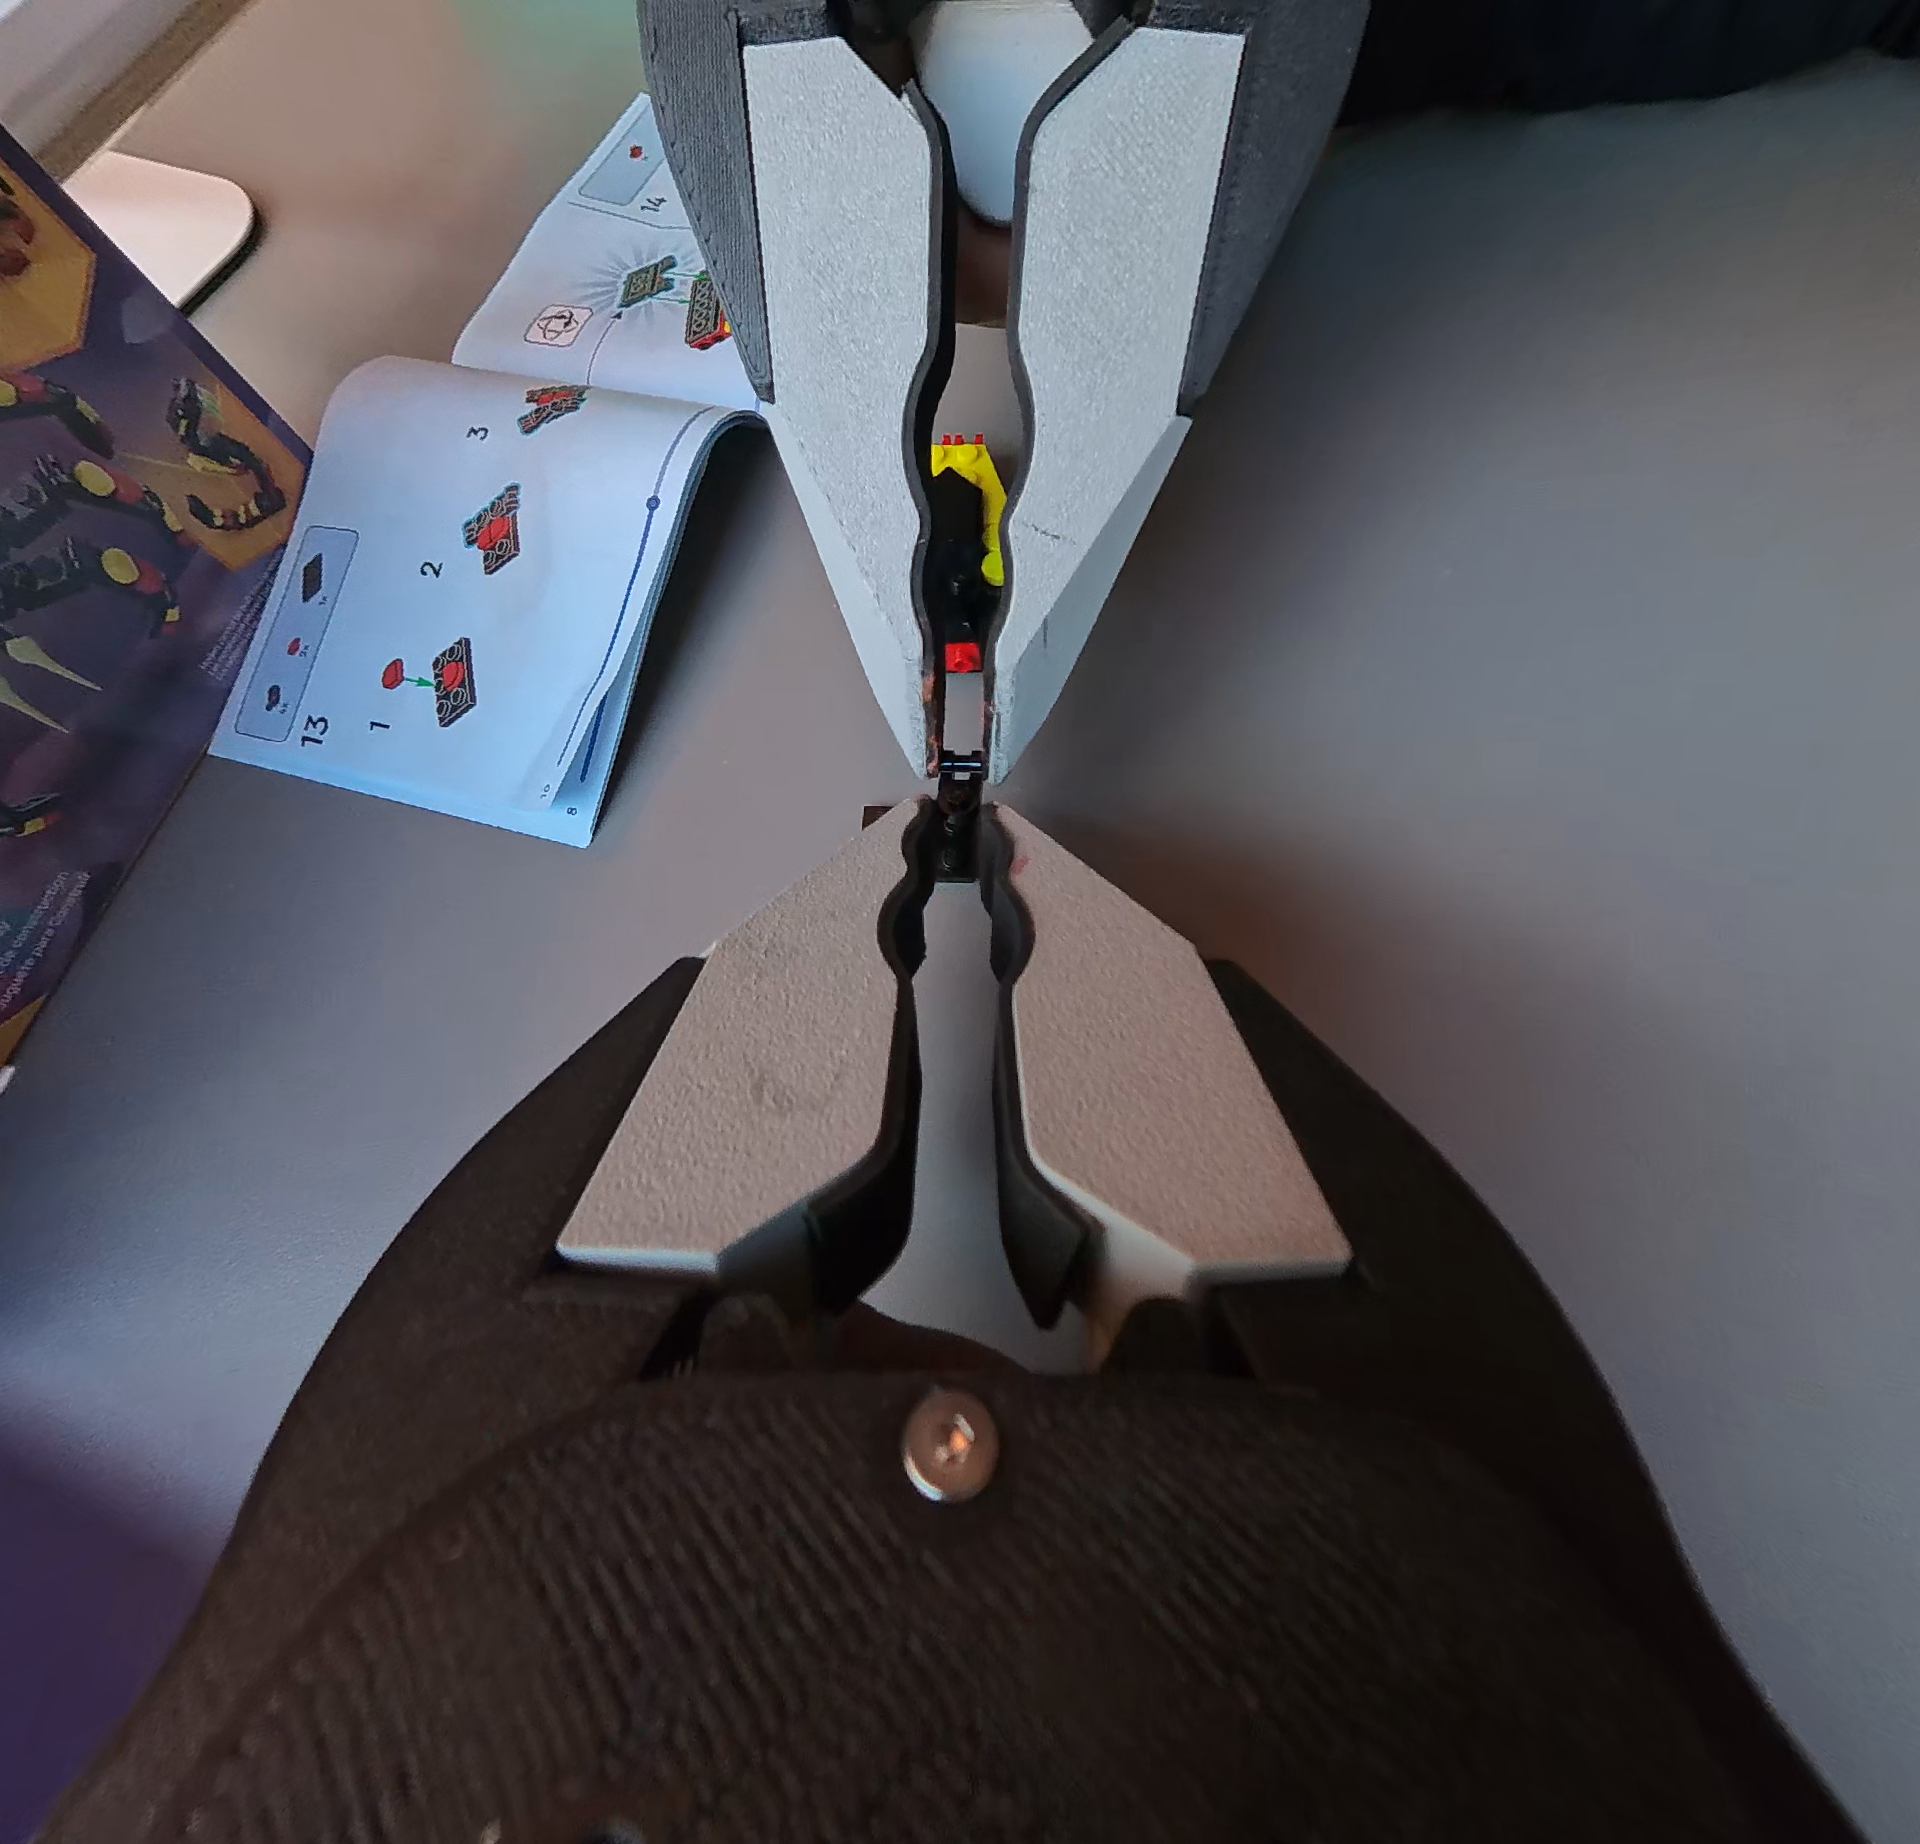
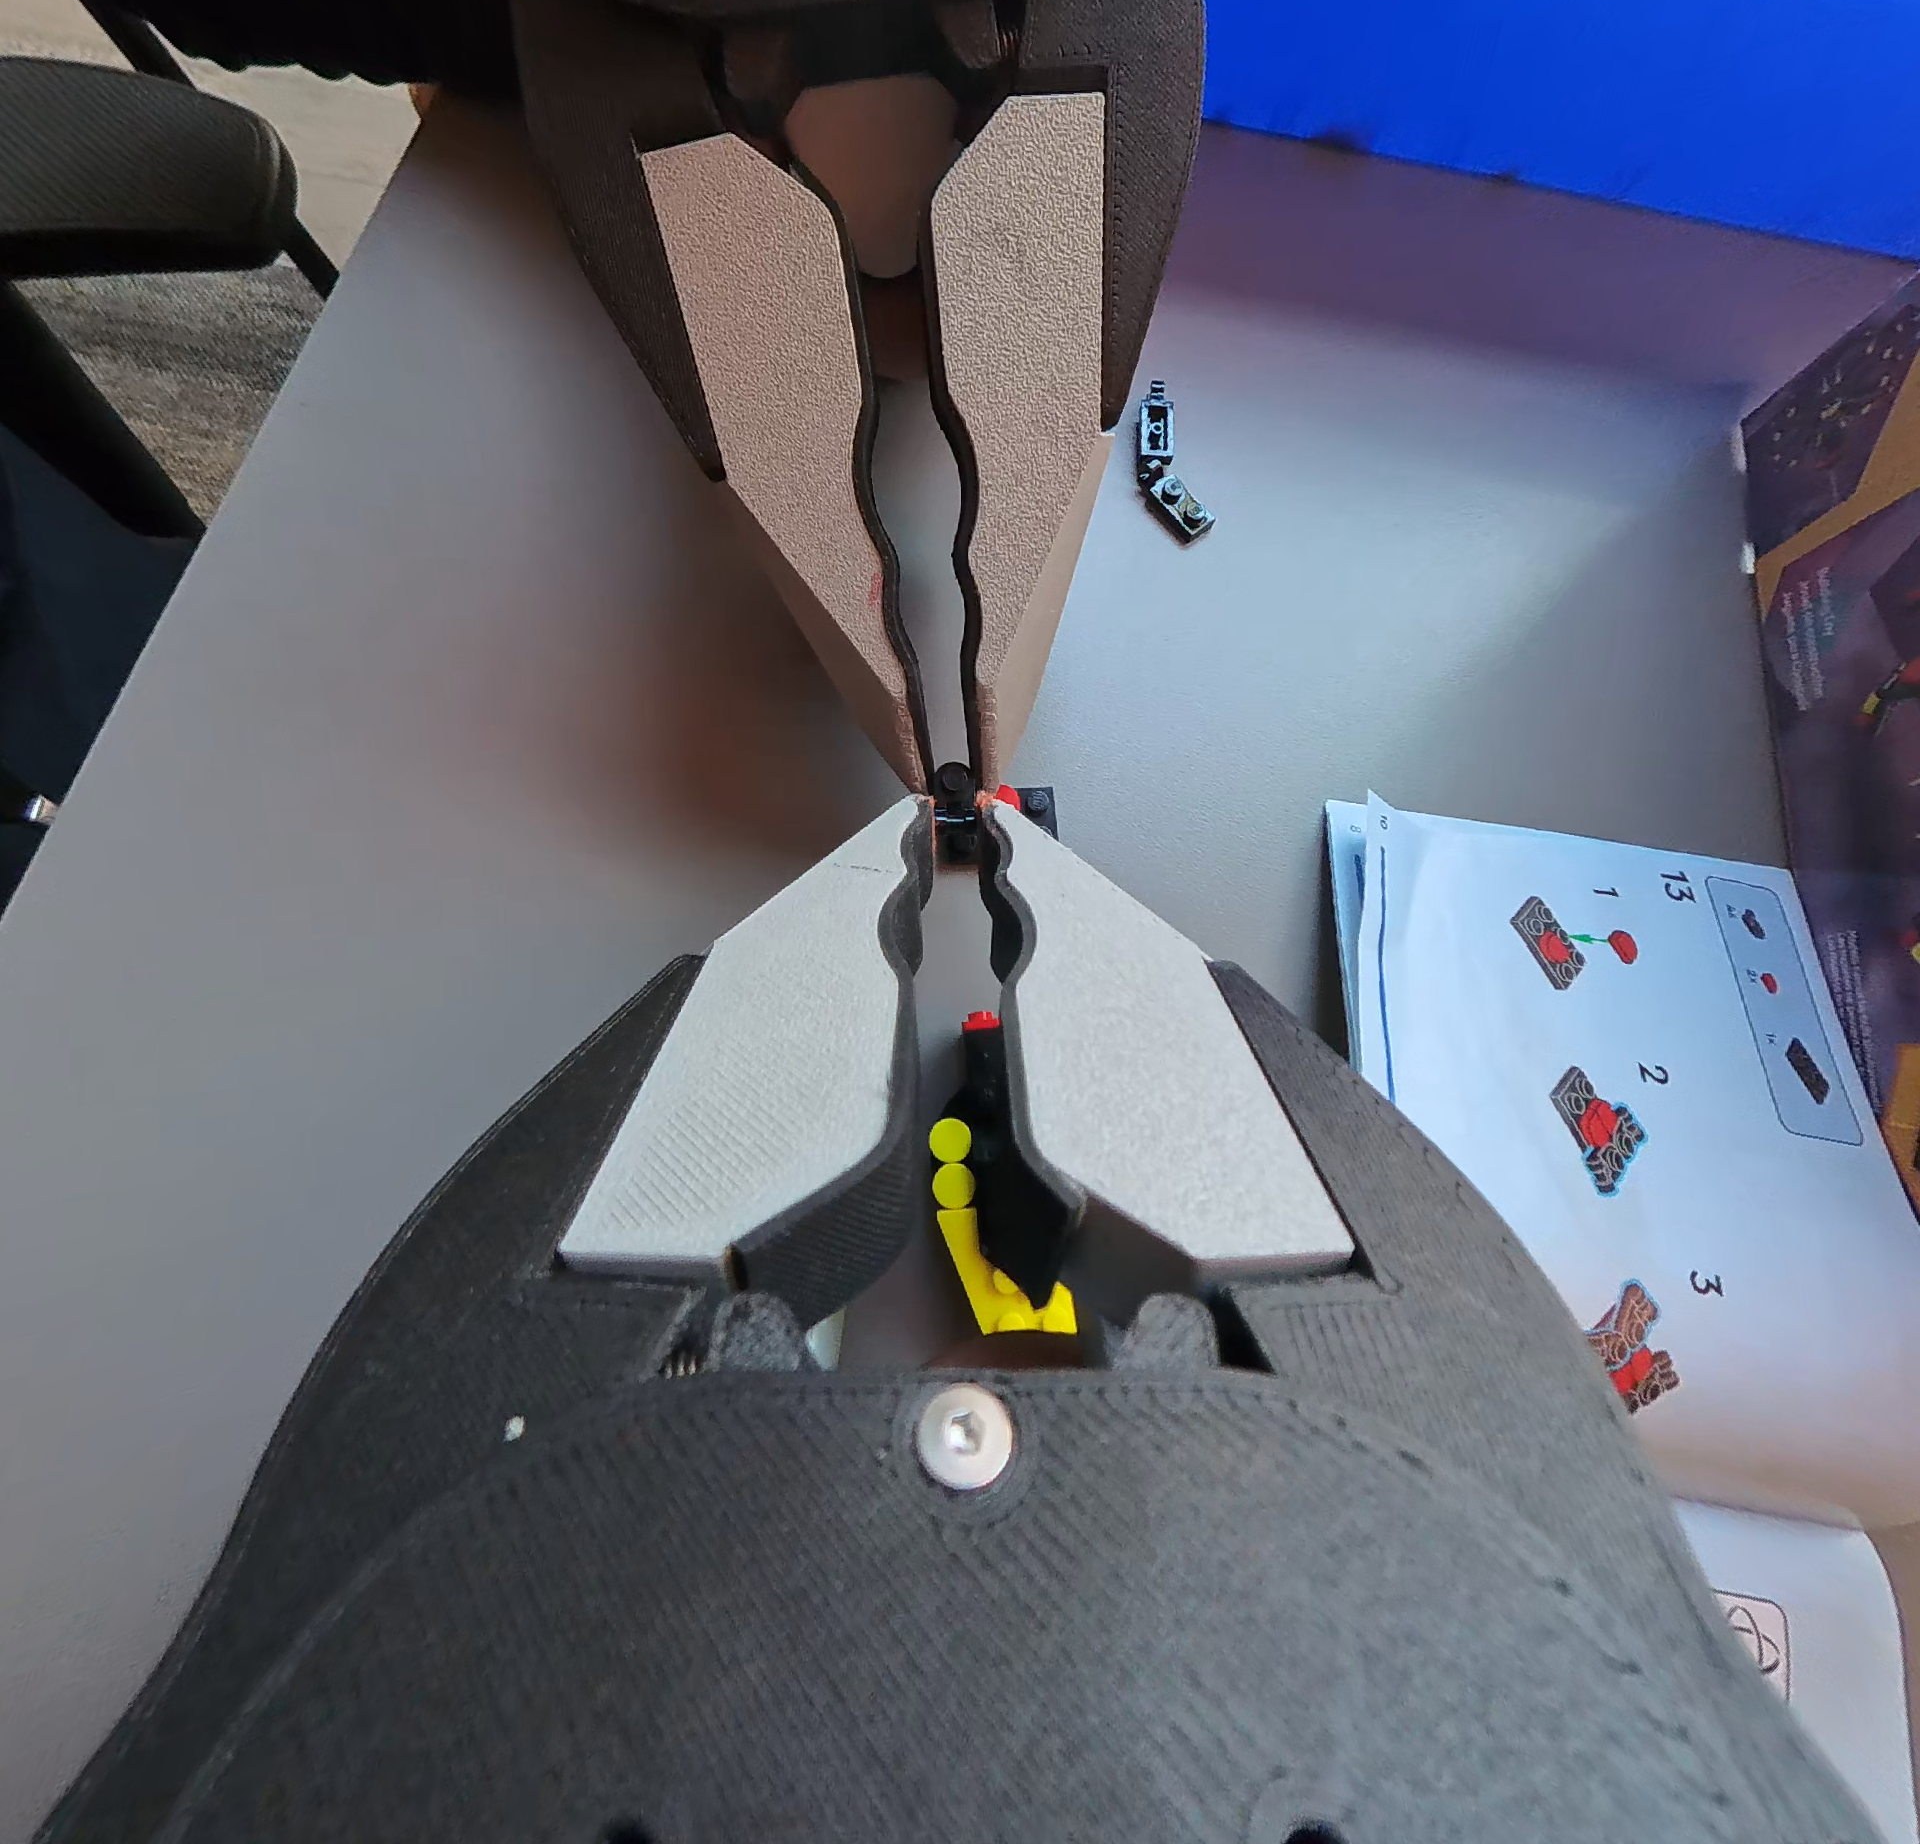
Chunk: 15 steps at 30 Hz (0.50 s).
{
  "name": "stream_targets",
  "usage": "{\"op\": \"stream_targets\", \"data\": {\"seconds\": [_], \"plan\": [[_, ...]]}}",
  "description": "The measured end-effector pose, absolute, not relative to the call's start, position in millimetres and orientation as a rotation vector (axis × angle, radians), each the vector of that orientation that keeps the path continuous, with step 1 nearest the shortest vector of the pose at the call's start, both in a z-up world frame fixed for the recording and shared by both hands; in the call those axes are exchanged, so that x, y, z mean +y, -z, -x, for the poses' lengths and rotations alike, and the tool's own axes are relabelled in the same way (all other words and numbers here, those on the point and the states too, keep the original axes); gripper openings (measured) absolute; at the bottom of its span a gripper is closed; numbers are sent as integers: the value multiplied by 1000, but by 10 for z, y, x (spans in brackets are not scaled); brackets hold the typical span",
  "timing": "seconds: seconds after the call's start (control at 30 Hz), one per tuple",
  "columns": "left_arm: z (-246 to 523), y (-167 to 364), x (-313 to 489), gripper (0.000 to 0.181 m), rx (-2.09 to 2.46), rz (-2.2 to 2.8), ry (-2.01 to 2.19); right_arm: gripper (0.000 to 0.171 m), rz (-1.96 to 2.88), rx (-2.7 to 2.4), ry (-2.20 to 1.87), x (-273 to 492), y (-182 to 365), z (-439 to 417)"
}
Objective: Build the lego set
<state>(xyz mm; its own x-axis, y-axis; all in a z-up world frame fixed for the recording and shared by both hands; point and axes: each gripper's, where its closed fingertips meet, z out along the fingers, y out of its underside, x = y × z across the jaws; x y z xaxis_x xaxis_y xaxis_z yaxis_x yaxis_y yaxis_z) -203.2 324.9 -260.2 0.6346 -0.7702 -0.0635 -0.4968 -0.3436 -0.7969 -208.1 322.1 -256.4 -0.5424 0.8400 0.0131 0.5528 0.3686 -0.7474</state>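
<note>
The left gripper [image 1: 954,838] and the right gripper [image 2: 956,838] meet tip to tip above the tabletop [image 1: 1507,755], each pinched narrow on a small black clip piece [image 1: 956,844] at the point where they meet. The two views do not settle whether this is one joint or two mating pieces, since the parts are dark and tiny. The head-on alignment looks deliberate: judged from the pose, the person is pressing a small link onto the end of the black, yellow and red assembly [image 2: 987,1202], which lies lengthwise in the channel between the right gripper's fingers and is steadied by them (a tail or body segment of the set, by the look of it). Holding both parts at the extreme tips keeps the joint visible to both cameras. Whether the clip is fully seated cannot be told. Further out, a spare pair of black hinge pieces [image 2: 1172,475] lies loose on the tabletop just beyond the left gripper's body. A red stud on a dark plate [image 2: 1023,802] peeks out beside the tips, mostly hidden. The instruction booklet [image 1: 468,589] lies open near the work, within glance for reference, and the set's box [image 1: 94,589] is cut off at the frame edge. The lower part of the assembly is masked by the finger pads.
</note>
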Motion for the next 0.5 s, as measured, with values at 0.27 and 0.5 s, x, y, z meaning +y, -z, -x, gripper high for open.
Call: {"op": "stream_targets", "data": {"seconds": [0.27, 0.5], "plan": [[2033, 2606, 3249, 5, 992, 2019, 411, 5, 1211, -2242, -993, 3220, 2568, 2080], [2049, 2598, 3260, 9, 966, 2026, 416, 5, 1217, -2248, -976, 3250, 2601, 2073]]}}
